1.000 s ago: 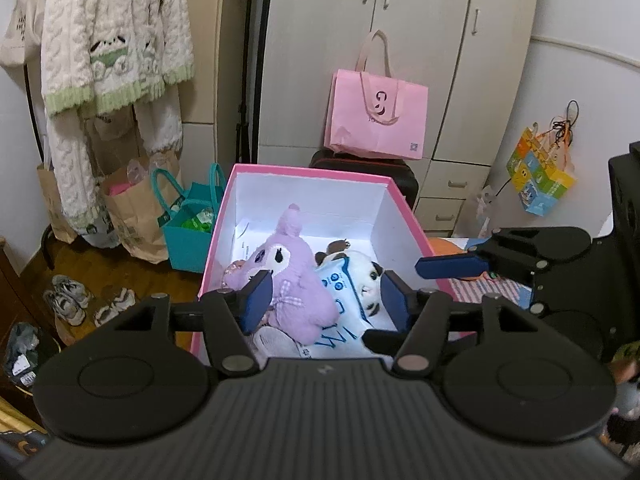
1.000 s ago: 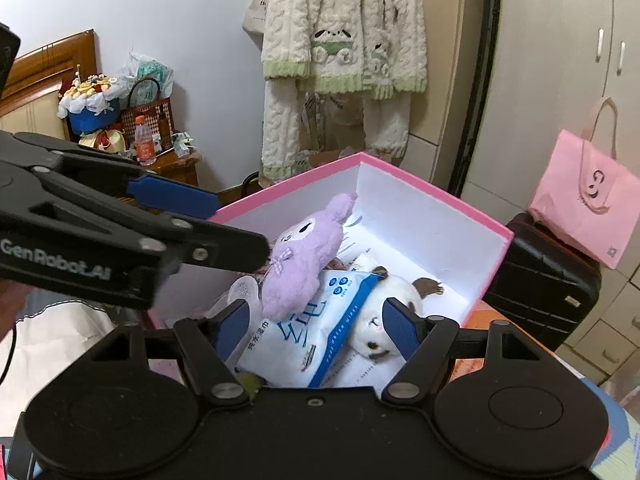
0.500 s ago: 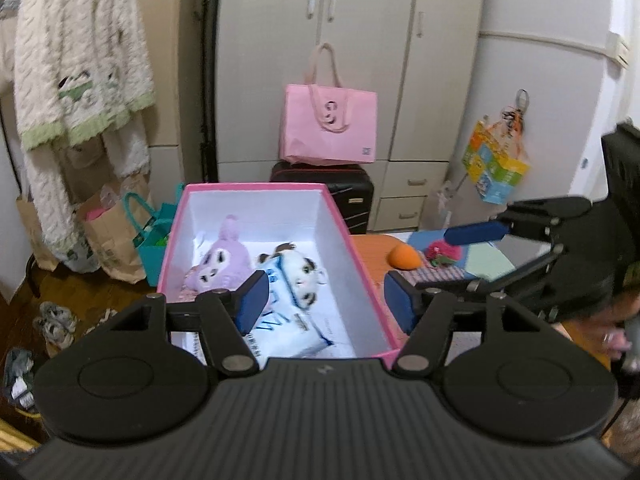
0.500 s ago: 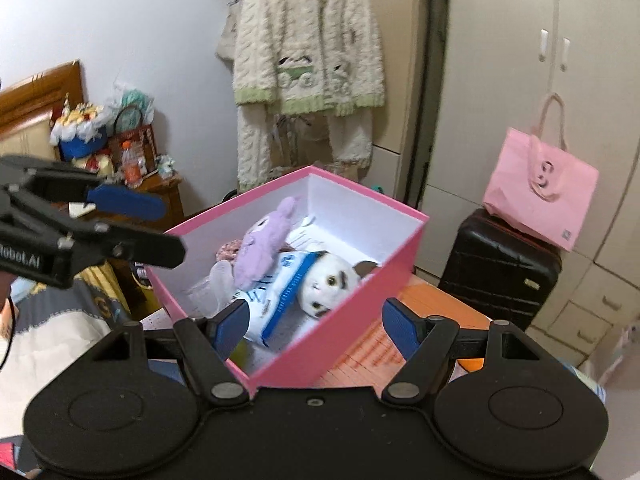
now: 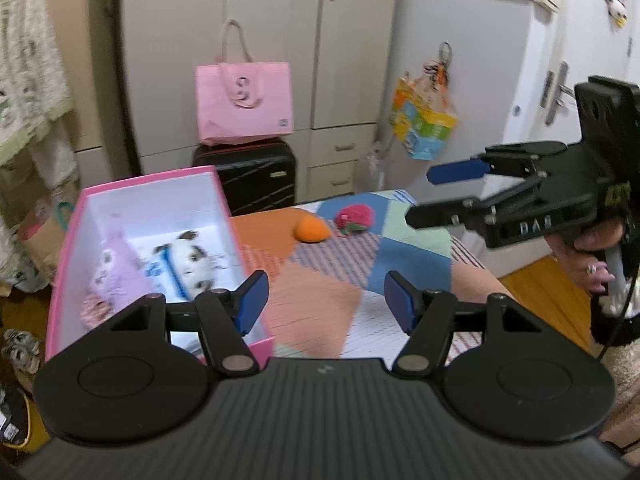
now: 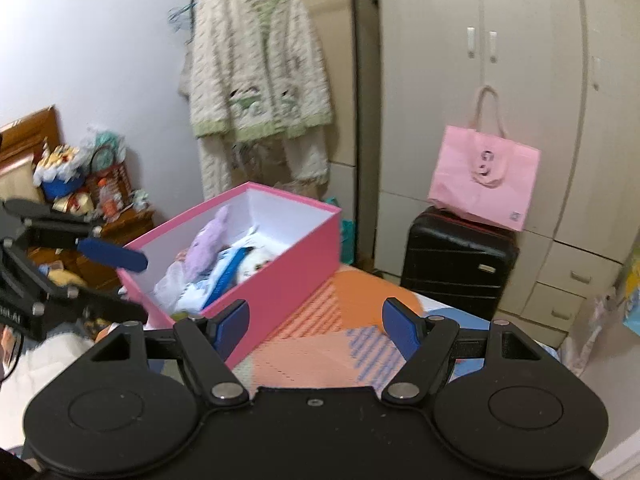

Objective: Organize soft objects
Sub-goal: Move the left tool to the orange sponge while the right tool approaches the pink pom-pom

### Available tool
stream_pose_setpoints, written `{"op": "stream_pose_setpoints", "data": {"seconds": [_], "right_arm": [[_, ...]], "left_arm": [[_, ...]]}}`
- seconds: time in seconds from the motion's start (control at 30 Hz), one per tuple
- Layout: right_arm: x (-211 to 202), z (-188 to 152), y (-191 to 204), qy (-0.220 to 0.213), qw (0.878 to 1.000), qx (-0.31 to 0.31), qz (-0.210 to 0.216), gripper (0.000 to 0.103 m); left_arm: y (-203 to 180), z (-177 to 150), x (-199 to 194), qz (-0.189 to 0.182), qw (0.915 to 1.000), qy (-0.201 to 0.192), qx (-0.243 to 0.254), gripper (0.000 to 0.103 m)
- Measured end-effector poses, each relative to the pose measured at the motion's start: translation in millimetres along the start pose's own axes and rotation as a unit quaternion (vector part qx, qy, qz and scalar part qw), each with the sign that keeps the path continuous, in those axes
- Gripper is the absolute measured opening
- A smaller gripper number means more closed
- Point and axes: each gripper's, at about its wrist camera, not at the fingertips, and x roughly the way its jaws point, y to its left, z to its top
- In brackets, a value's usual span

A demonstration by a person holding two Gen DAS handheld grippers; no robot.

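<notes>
Left gripper (image 5: 322, 300): jaws apart, nothing between the blue pads, only patchwork cover showing through the gap. Right gripper (image 6: 315, 322): jaws apart as well, nothing held. Both hang above the surface (image 5: 404, 254), which wears a patchwork cover of orange, blue, green and striped patches.

Pink box (image 5: 224, 194), white inside, stands at the left edge of the surface as seen from the left wrist camera; open top. Contents:
- purple plush (image 5: 110, 266) against the left wall of the box, upright
- white-and-black plush (image 5: 192, 260) just beside it on the right, touching
- blue-and-white packet (image 6: 228, 272) lying between and under the two
- something pink and crumpled at the near left corner, too blurred to name

Loose on the surface, toward its far edge and well apart from the box: orange soft object (image 5: 312, 229) and, just beside it on the right, pink-and-green soft object (image 5: 354, 219). Whether the two touch I cannot tell.

The person's right hand (image 5: 596, 252) wraps the right gripper's handle, at the right edge of the left wrist view.

Behind the surface: black suitcase (image 6: 458, 260) with pink tote bag (image 6: 484, 178) on top, both in front of the wardrobe (image 6: 500, 60). Knitted cardigan (image 6: 256, 68) hangs to the left of the wardrobe.
</notes>
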Motion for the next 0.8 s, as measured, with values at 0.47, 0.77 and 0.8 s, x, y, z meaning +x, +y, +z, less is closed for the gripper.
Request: {"op": "stream_pose_setpoints", "data": {"seconds": [0.47, 0.77, 0.8], "right_arm": [[15, -34, -72, -0.044, 0.998, 0.026, -0.034, 0.081], [41, -53, -108, -0.072, 0.996, 0.023, -0.049, 0.081], [45, -56, -113, -0.078, 0.995, 0.022, -0.050, 0.081]], "left_arm": [[-41, 5, 81, -0.019, 0.9996, 0.019, -0.001, 0.063], [-48, -4, 139, -0.006, 0.9982, -0.006, -0.060, 0.063], [-48, -5, 147, -0.001, 0.9980, -0.005, -0.064, 0.063]]}}
